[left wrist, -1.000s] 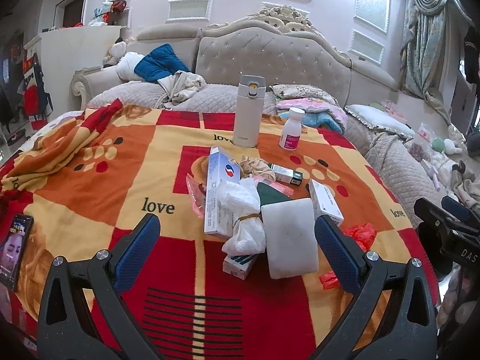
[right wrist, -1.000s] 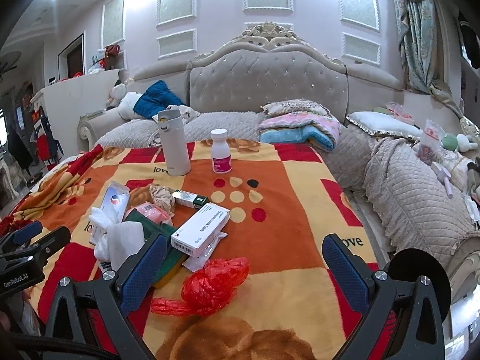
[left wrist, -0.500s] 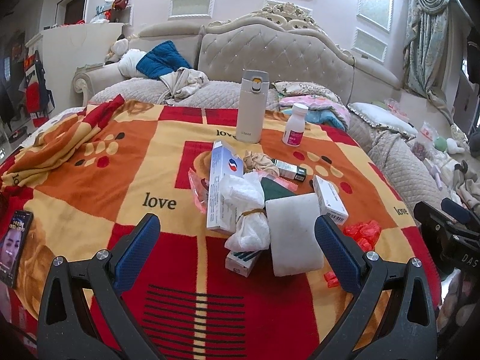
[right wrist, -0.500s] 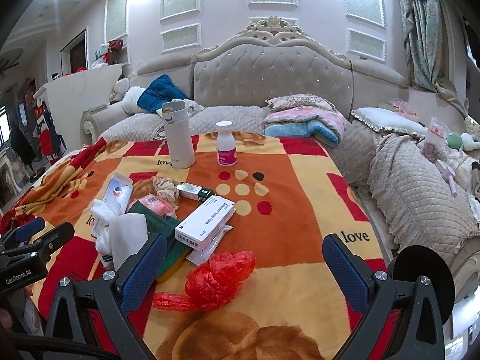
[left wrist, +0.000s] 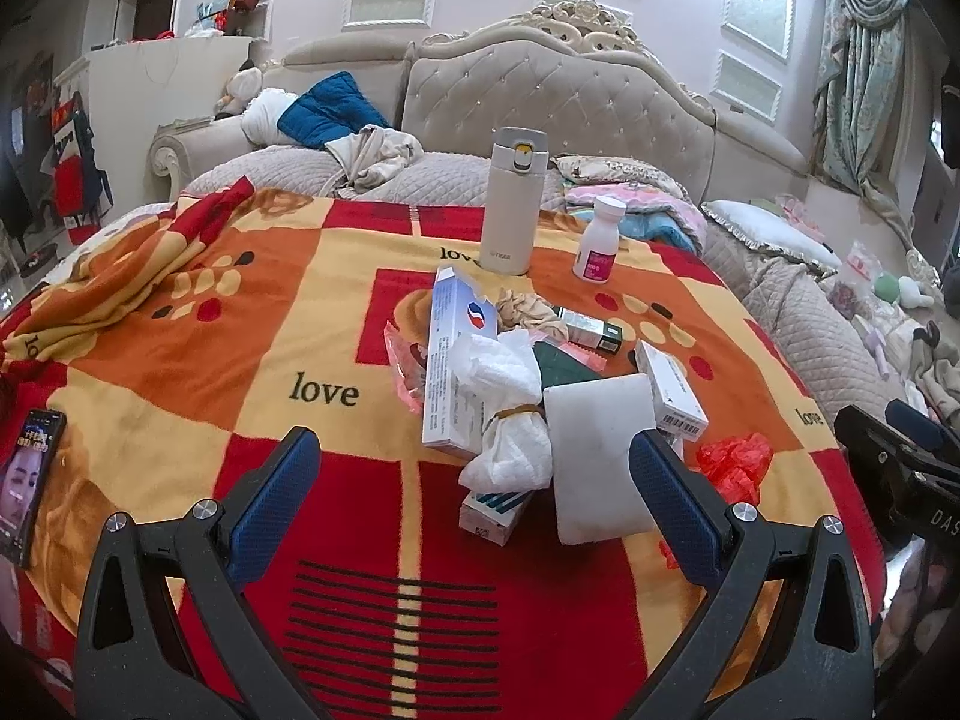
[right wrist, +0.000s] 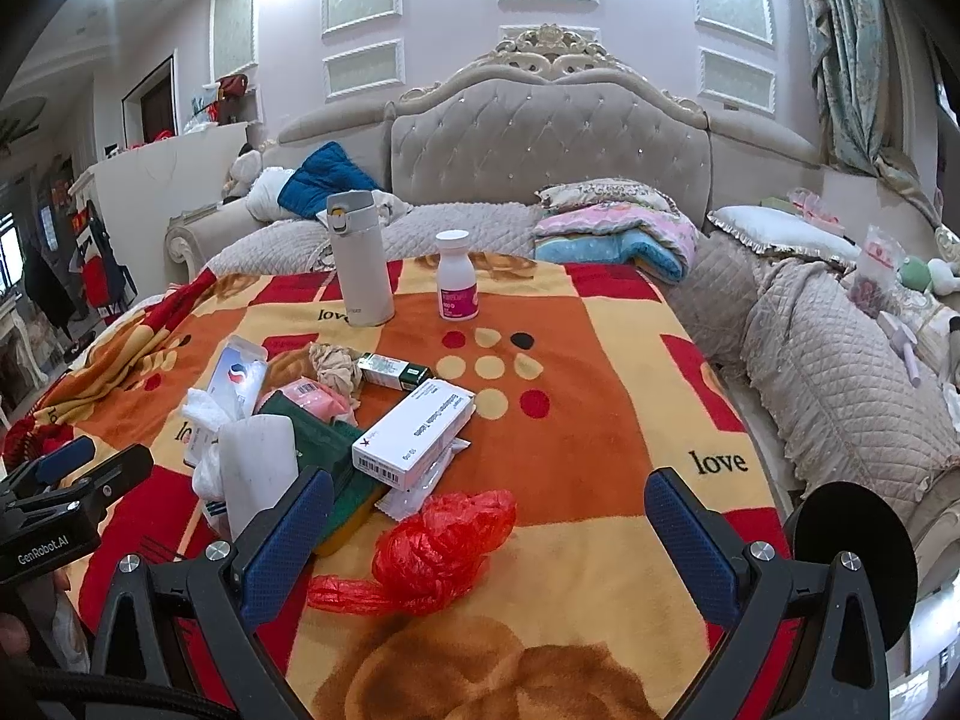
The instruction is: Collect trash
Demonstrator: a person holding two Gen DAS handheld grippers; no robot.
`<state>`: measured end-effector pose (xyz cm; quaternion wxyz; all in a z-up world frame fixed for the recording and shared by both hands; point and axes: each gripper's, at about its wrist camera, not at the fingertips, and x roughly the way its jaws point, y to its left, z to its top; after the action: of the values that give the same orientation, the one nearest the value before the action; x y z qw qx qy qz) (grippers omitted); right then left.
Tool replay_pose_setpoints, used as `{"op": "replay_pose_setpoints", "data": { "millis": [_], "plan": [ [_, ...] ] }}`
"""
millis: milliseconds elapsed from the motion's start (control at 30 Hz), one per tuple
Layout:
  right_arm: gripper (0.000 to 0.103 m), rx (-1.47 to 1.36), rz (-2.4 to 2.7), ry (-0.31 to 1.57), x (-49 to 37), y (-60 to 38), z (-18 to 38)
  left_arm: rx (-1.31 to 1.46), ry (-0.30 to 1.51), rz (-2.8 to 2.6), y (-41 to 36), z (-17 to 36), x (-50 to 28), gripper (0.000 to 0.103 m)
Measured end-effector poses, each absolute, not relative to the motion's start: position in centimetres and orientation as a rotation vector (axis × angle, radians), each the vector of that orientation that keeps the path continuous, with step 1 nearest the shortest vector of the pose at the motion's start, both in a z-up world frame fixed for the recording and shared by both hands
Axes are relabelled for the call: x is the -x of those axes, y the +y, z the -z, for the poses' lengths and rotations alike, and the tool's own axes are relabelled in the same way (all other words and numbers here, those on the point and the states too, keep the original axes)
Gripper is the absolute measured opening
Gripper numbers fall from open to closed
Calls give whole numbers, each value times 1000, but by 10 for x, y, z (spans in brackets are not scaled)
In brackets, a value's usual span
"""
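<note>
A heap of trash lies on the red and orange blanket (left wrist: 180, 360): a crumpled white tissue (left wrist: 510, 414), a tall blue-and-white box (left wrist: 453, 360), a white slab (left wrist: 600, 450), a white medicine box (right wrist: 414, 435), a small green box (right wrist: 393, 371) and a crumpled red plastic bag (right wrist: 441, 546). My left gripper (left wrist: 474, 498) is open and empty, just short of the heap. My right gripper (right wrist: 492, 540) is open and empty, with the red bag between its fingers' line of sight.
A white thermos (left wrist: 510, 204) and a white pill bottle (left wrist: 597, 240) stand behind the heap. A phone (left wrist: 27, 480) lies at the blanket's left edge. Folded quilts (right wrist: 612, 234) and a tufted headboard (right wrist: 540, 138) are at the back. A quilted sofa (right wrist: 840, 372) is to the right.
Both grippers have edged forward and slightly lower toward the heap; the items look a little larger. Nothing was picked up.
</note>
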<state>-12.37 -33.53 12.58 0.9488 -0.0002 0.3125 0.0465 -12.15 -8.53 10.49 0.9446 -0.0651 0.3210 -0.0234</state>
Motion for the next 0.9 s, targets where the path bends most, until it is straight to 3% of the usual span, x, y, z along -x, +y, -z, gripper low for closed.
{"op": "replay_pose_setpoints", "data": {
  "millis": [900],
  "plan": [
    [103, 1, -125, 695, 119, -337, -111, 180, 734, 88, -73, -88, 120, 102]
  ]
}}
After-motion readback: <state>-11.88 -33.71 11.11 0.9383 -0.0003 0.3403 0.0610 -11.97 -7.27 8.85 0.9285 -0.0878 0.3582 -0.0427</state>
